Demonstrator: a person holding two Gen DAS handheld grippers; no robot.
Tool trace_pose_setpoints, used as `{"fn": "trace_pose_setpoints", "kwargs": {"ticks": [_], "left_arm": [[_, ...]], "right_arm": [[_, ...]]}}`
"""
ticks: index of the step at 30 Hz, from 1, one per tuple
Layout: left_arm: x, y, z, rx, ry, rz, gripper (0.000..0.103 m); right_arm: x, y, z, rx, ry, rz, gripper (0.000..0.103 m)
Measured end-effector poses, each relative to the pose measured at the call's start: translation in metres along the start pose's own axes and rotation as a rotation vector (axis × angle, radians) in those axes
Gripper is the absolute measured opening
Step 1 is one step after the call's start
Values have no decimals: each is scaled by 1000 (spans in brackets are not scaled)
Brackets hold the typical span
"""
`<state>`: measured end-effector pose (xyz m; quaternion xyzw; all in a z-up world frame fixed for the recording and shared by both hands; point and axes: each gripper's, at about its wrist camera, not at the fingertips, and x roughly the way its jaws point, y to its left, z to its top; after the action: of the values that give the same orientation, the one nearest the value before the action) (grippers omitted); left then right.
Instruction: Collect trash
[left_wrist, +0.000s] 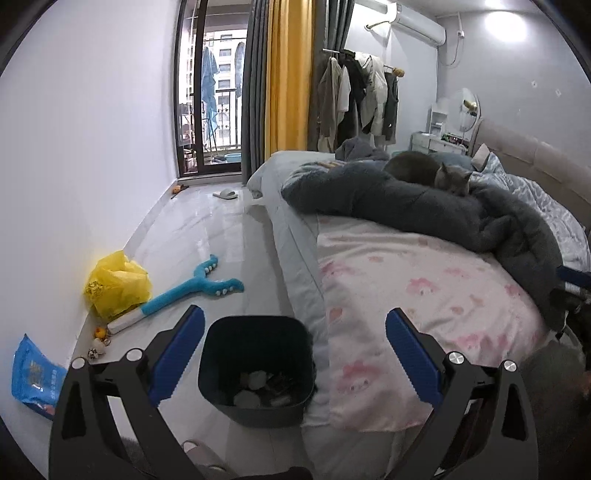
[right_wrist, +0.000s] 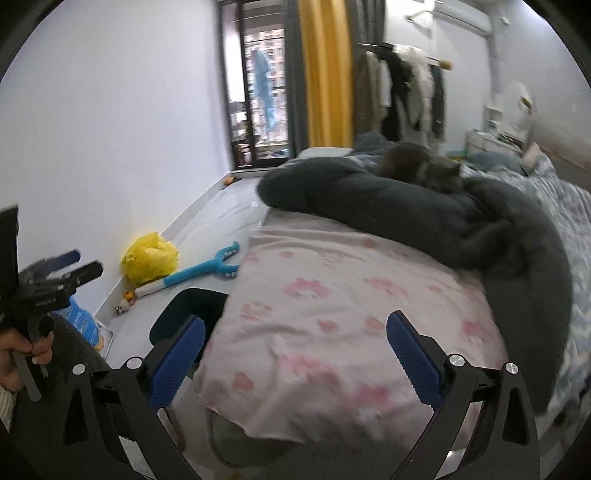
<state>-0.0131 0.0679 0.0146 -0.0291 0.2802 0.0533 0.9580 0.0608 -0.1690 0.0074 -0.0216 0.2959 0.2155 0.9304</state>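
Two grippers, both with jaws spread wide and nothing between the blue pads. Left gripper (left_wrist: 294, 356) hangs over the floor strip beside the bed, aimed down at the dark trash bin (left_wrist: 255, 363). Right gripper (right_wrist: 295, 356) is above the pink flowered sheet (right_wrist: 332, 314) at the bed's foot corner; that view is motion-blurred.

Open room: a narrow strip of pale tile floor (left_wrist: 207, 236) runs between the white wall on the left and the bed edge (left_wrist: 295, 258) on the right, back to the balcony door (left_wrist: 210, 92). The strip's middle is mostly bare; clutter hugs the wall side. The bin stands touching or just beside the hanging sheet at the bed's near corner.

Trash bin holds a few pale round pieces and some dark scraps at the bottom, otherwise mostly unfilled.

Loose stuff along the wall: a crumpled yellow plastic bag (left_wrist: 117, 284), a blue packet (left_wrist: 33, 373) near the left edge, small orange and spotted bits (left_wrist: 99, 339) between them. A teal forked toy stick (left_wrist: 192, 286) lies angled across the floor near the bag. A slipper (left_wrist: 225, 193) lies far back by the door.

On the bed a grey cat (left_wrist: 428, 171) lies on a dark fuzzy blanket (left_wrist: 406, 206).
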Motion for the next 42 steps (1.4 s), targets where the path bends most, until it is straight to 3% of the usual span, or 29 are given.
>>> {"fn": "trace_pose_setpoints", "kwargs": {"ticks": [5,13,42], "left_arm": [[-9,-5,-11,2,-2,-6,100],[-3,-2,-26,25,20,6,100],[-4,2,-24,-13,6,-31,100]], "right_arm": [[-16,-16,-8,4,-22,-18,100],[-26,-21,-19,40,-85,85,100],[-14,-13,-22,-11,-16,78,100]]}}
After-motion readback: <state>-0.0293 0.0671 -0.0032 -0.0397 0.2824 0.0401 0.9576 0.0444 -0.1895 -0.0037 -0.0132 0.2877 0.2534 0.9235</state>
